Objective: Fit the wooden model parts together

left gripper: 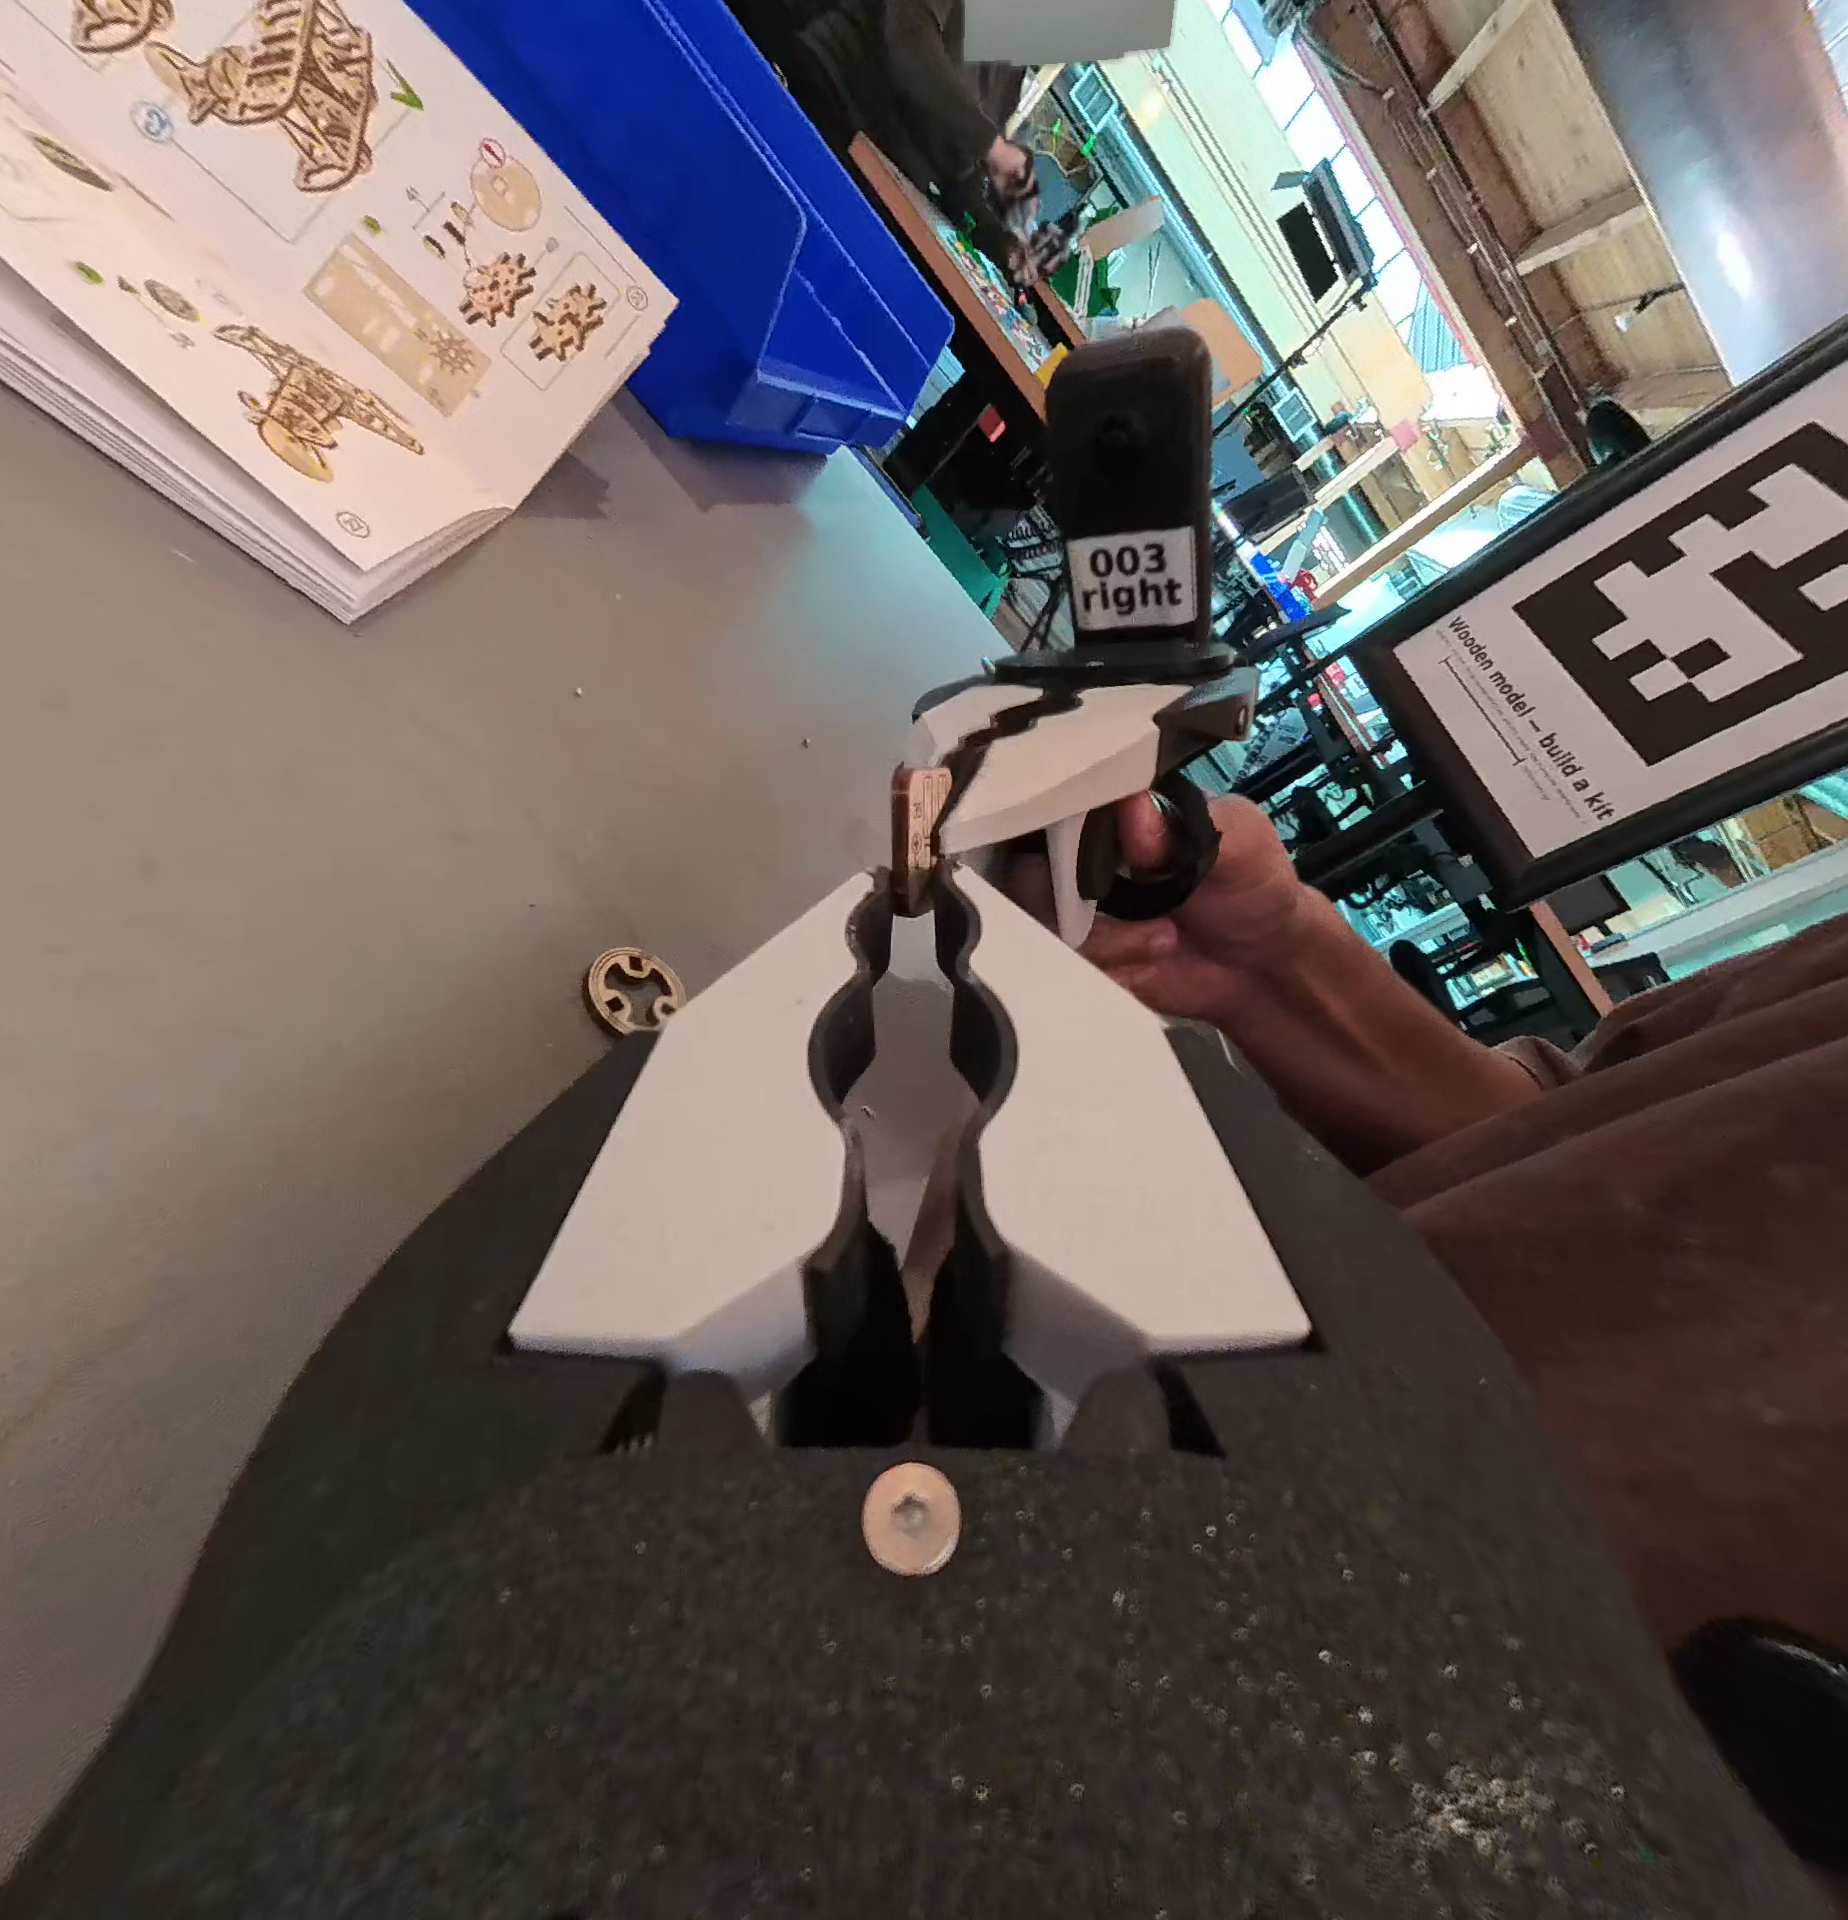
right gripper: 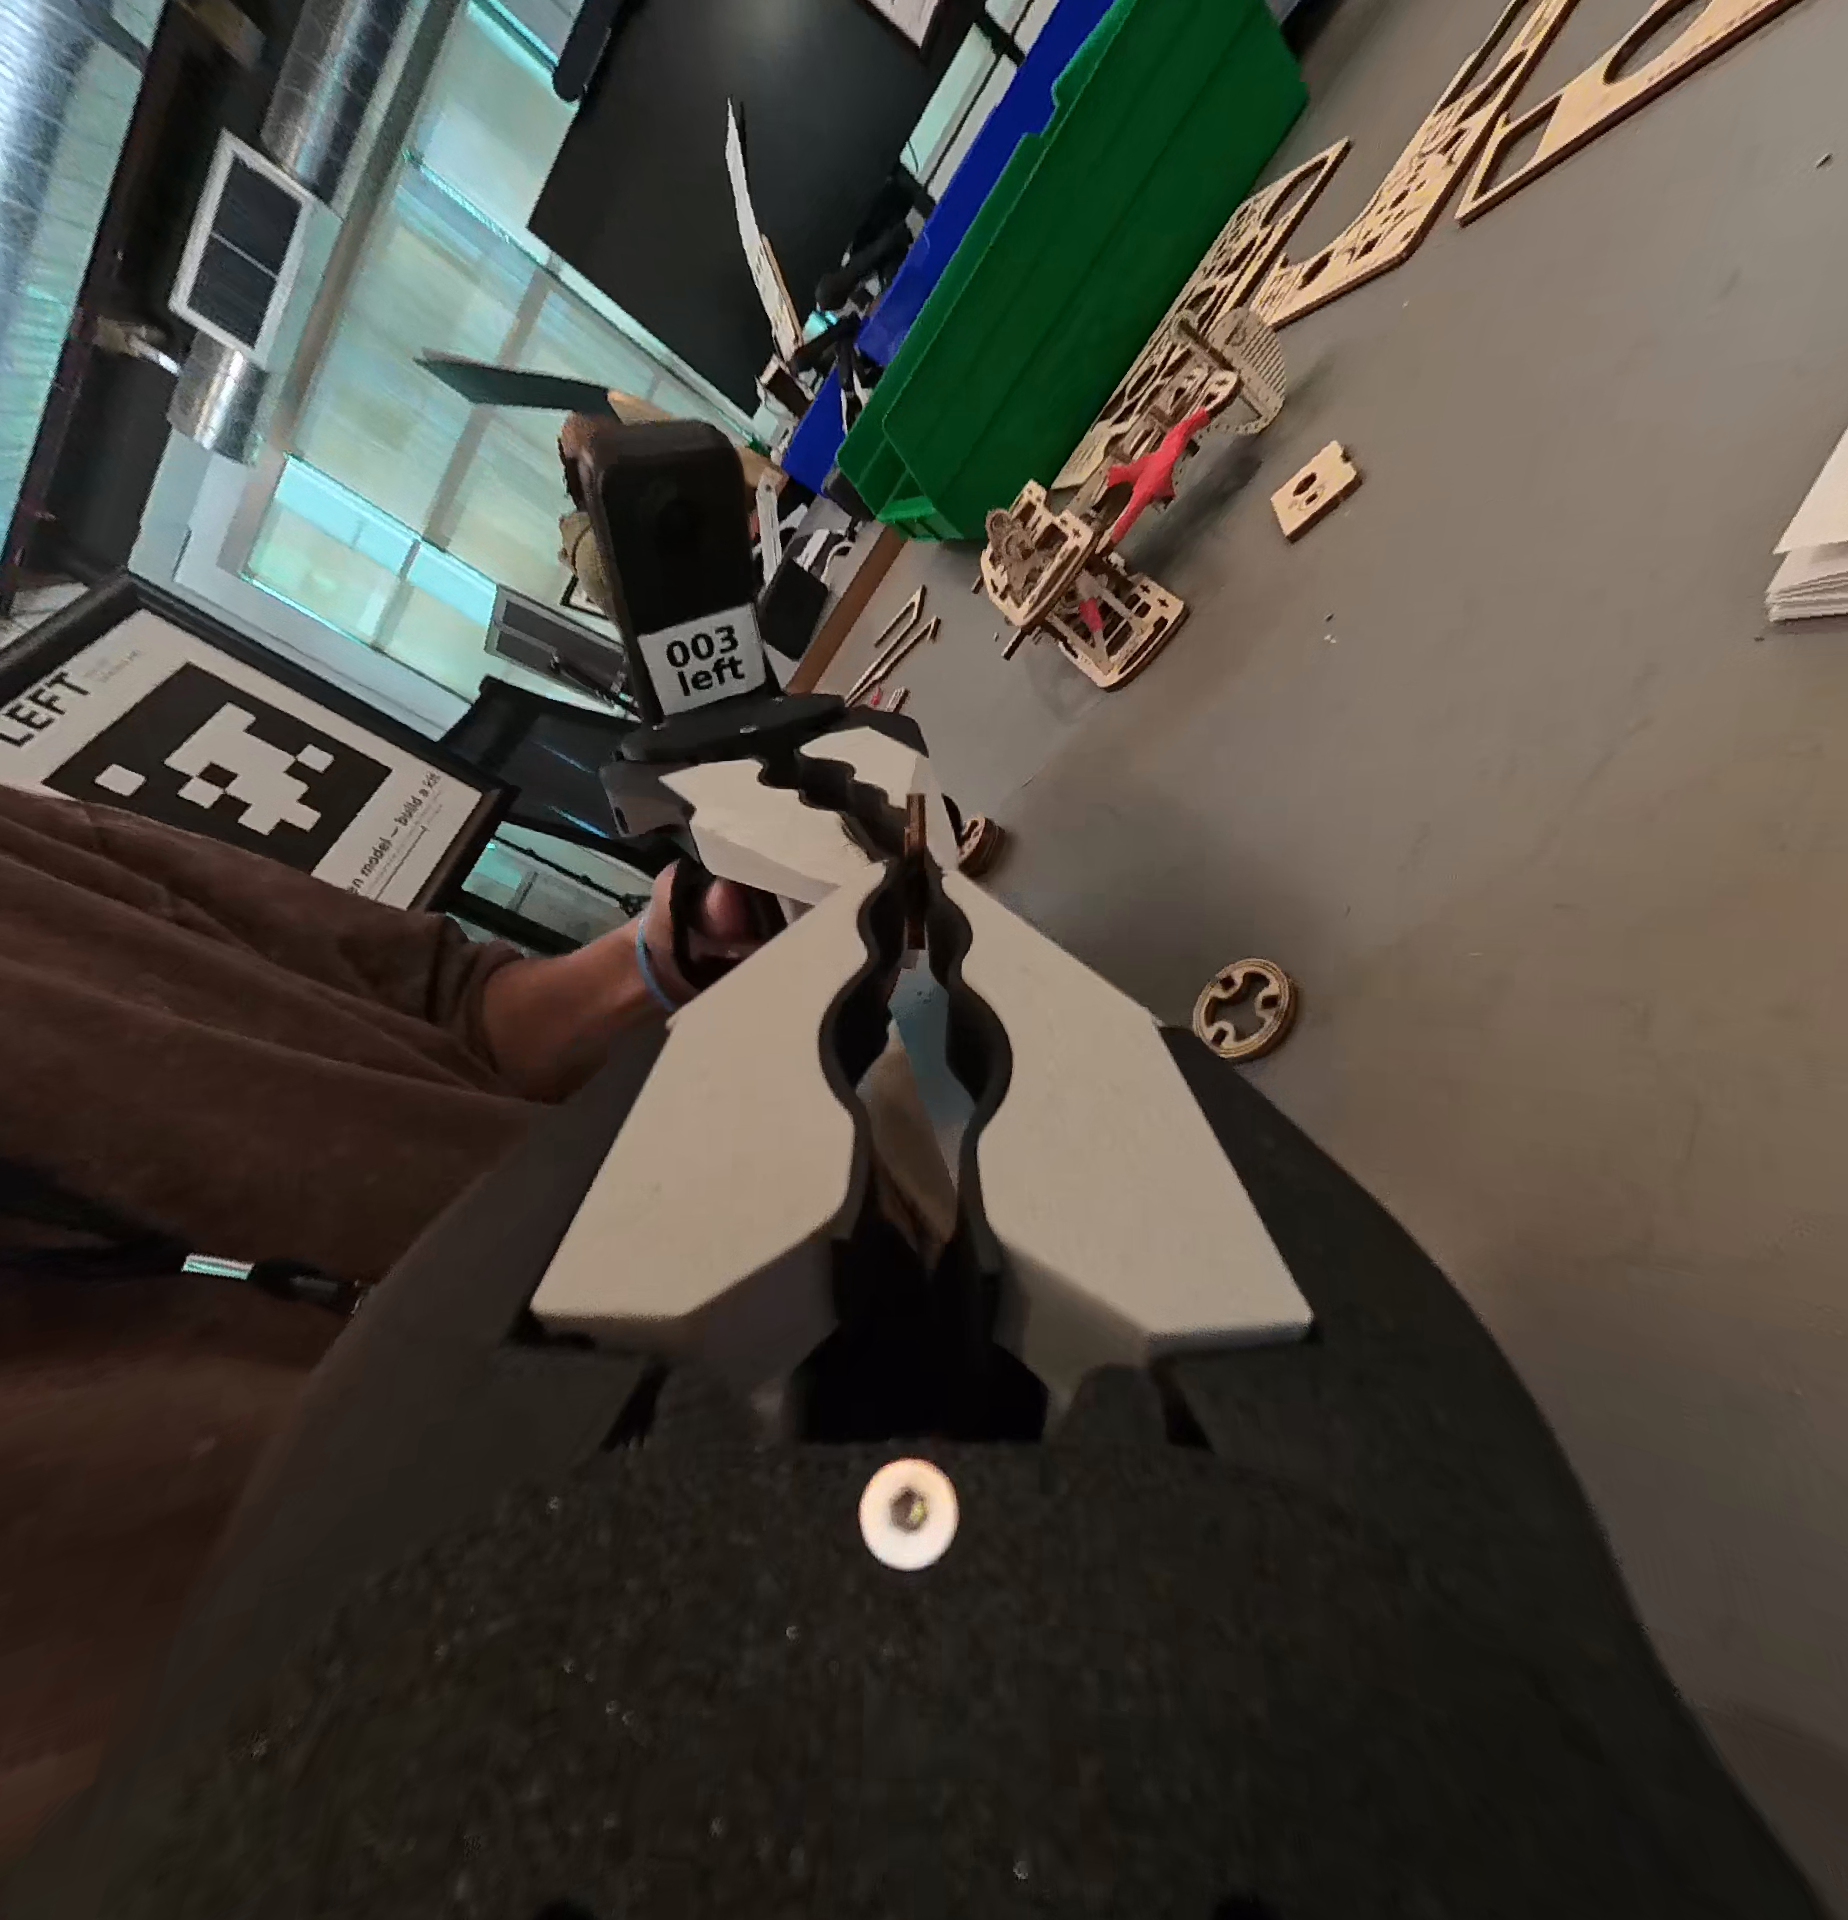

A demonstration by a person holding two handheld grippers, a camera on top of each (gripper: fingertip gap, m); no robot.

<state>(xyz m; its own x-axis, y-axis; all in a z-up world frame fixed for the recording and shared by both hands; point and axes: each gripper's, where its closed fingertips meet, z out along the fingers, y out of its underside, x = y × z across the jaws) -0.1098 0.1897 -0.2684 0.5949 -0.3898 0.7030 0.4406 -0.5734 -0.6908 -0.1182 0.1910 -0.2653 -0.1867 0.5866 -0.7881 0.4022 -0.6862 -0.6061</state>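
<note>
My two grippers meet tip to tip above the grey table. In the left wrist view my left gripper is shut on the lower end of a small flat wooden part. My right gripper faces it and is shut on the upper end of the same part. In the right wrist view my right gripper is closed around the wooden part, seen edge-on, with the left gripper clamped just beyond it. I cannot tell whether this is one piece or two pressed together.
A notched wooden ring lies beside the grippers. The open instruction booklet and a blue bin are farther off. A partly built wooden model, a small square plate, punched sheets and a green bin also show. My left and right fingertips are right by each other.
</note>
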